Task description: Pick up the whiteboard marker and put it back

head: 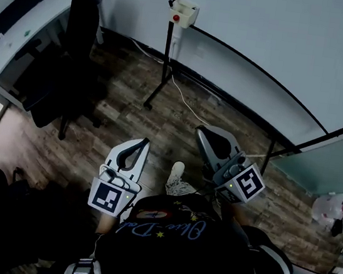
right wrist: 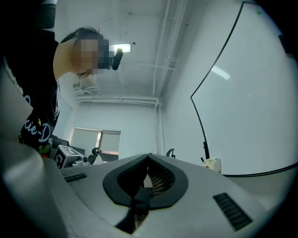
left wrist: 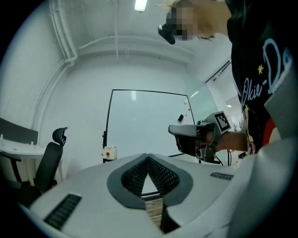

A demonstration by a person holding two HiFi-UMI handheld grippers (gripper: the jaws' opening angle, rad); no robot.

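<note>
Left claw (head: 141, 145) and right claw (head: 203, 134) were clenched on nothing; the sensible first move was approaching the far whiteboard (head: 268, 33) to locate the unseen marker.

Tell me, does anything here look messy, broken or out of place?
Nothing looks broken or spilled. The one untidy thing is a loose white cable snaking across the wooden floor below the whiteboard.

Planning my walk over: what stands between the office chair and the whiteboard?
In the head view, a black stand carrying a white box with a red button.
</note>
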